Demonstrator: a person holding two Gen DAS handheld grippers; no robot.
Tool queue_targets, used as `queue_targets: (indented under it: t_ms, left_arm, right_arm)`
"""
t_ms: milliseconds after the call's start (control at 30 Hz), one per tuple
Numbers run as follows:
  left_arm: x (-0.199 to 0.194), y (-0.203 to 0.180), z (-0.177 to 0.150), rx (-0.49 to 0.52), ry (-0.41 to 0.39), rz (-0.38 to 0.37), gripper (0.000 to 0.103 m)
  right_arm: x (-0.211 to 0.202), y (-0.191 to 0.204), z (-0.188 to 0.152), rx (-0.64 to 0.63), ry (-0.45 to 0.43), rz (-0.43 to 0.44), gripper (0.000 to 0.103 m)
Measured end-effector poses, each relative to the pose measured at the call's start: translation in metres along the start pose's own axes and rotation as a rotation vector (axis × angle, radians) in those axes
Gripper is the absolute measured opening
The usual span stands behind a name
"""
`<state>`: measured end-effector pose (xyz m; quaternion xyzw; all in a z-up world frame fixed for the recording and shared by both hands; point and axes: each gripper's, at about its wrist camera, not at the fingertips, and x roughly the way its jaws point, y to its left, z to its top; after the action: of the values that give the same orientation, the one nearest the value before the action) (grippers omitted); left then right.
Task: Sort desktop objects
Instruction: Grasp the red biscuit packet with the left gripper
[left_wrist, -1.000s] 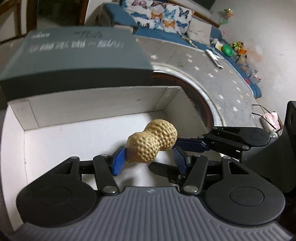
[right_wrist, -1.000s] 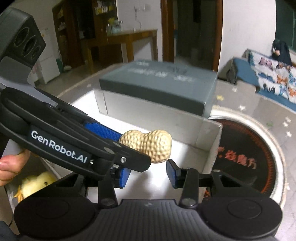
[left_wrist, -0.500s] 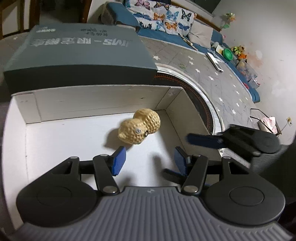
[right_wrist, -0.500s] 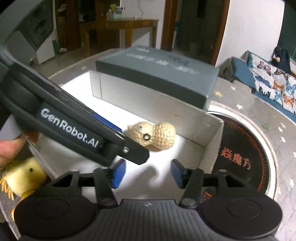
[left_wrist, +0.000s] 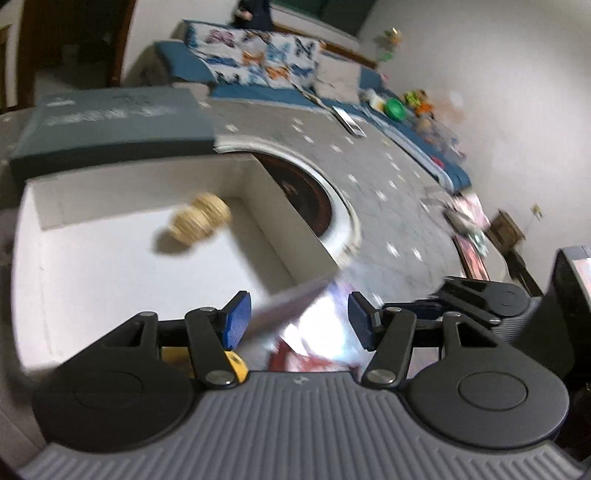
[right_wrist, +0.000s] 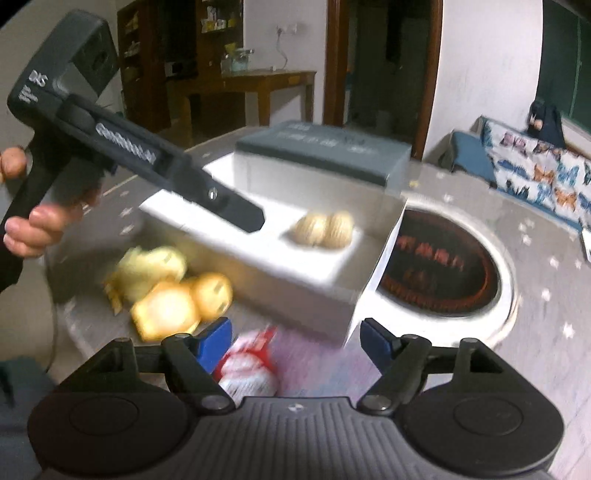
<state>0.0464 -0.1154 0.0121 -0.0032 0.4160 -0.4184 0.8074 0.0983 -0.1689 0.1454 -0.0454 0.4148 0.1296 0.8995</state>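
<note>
A tan peanut toy (left_wrist: 197, 221) lies inside the white open box (left_wrist: 110, 266), near its far right corner; it also shows in the right wrist view (right_wrist: 323, 229). My left gripper (left_wrist: 297, 325) is open and empty, pulled back over the box's near right corner. My right gripper (right_wrist: 295, 339) is open and empty, above the table in front of the box (right_wrist: 303, 295). A yellow duck toy (right_wrist: 147, 266), a yellow figure (right_wrist: 181, 302) and a red-and-white item (right_wrist: 247, 365) lie on the table in front of the box.
A grey lidded box (right_wrist: 325, 151) stands behind the white box. A round dark hotplate with a white rim (right_wrist: 443, 269) is set in the table to the right. A sofa with butterfly cushions (left_wrist: 258, 62) stands beyond the table.
The left gripper let go of the peanut, which dropped into the white box. Both grippers have since drawn back from the box, and the view is blurred by motion.
</note>
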Motion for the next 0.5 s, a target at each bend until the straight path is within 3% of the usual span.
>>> queue_targets:
  t_ms: [167,500]
  left_arm:
    - [0.033,-0.014,-0.015,0.016,0.09,0.022,0.059]
    - [0.067,-0.017,-0.029,0.057,0.153,0.121,0.059]
  right_arm:
    - [0.008,0.014,-0.022,-0.009,0.058,0.017,0.076]
    - [0.029,0.014,-0.042,0.022,0.099,0.029,0.068]
